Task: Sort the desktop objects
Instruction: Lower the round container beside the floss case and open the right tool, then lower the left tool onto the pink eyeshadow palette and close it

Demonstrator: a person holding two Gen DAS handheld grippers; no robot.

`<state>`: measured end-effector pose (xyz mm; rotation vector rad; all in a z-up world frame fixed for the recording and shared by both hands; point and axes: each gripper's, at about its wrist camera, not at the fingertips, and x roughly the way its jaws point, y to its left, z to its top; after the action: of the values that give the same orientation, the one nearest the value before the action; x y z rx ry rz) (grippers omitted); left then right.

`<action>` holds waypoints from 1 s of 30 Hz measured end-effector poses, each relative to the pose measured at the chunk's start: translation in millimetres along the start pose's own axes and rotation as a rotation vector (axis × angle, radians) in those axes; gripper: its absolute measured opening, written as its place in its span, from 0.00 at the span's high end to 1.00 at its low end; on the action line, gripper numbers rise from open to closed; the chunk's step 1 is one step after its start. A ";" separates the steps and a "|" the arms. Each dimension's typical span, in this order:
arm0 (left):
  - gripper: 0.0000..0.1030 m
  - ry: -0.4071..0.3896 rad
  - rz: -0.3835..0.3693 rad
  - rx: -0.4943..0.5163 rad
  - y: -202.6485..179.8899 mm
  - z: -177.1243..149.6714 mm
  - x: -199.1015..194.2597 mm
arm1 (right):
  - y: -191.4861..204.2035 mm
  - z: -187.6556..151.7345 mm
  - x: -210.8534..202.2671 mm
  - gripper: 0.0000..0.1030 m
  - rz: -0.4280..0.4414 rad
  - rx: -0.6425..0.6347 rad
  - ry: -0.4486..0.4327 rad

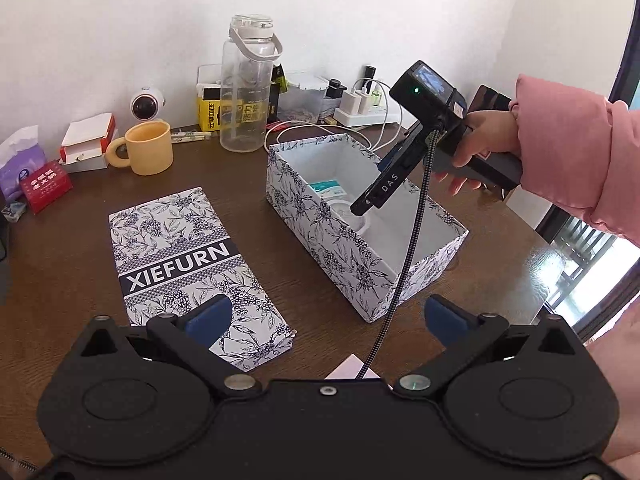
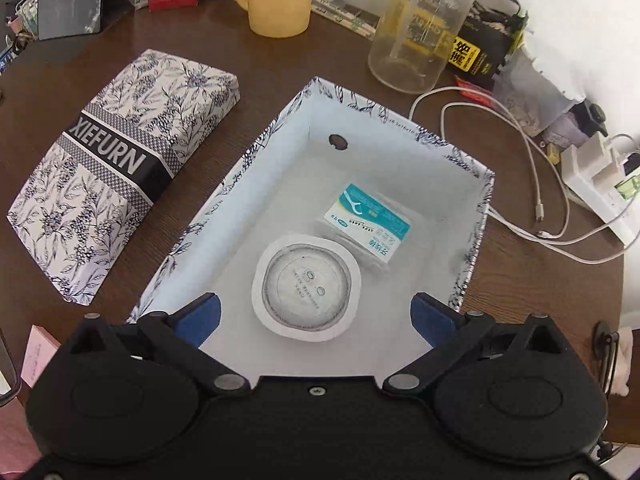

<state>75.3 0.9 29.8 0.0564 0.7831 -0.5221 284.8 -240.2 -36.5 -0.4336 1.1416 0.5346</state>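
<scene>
An open box [image 1: 362, 268] [image 2: 474, 240] with a blue floral print stands on the brown desk. Inside lie a round white-rimmed container [image 2: 307, 285] [image 1: 356, 222] and a teal-and-white floss pack [image 2: 368, 222] [image 1: 330, 189]. The box's lid [image 1: 192, 268] [image 2: 116, 168], printed XIEFURN, lies flat to the left. My right gripper [image 2: 316, 314] hovers open over the box, just above the round container, holding nothing. From the left wrist view the right gripper [image 1: 366, 206] dips into the box, held by a hand in a pink sleeve. My left gripper [image 1: 328, 314] stays open near the desk's front, empty.
At the back stand a yellow mug [image 1: 148, 148] [image 2: 280, 6], a clear water bottle [image 1: 246, 84] [image 2: 420, 28], a small white camera [image 1: 147, 104], red and white cartons [image 1: 86, 142], a tissue pack [image 1: 20, 160], and a power strip [image 1: 362, 114] [image 2: 600, 188] with white cables [image 2: 532, 184].
</scene>
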 end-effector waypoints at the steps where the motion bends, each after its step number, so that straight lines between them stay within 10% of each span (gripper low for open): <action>1: 0.00 -0.001 -0.004 0.007 -1.3 0.3 -1.4 | 1.4 -3.6 -9.9 0.01 -0.003 0.006 -0.019; 30: 0.00 0.141 -0.126 0.266 -20.1 -23.3 6.6 | 121.4 -138.1 -123.7 0.00 0.127 0.187 -0.220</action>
<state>54.4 -13.9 11.5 0.2936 0.8543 -0.7458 71.3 -245.3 22.8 -0.1373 0.9997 0.5661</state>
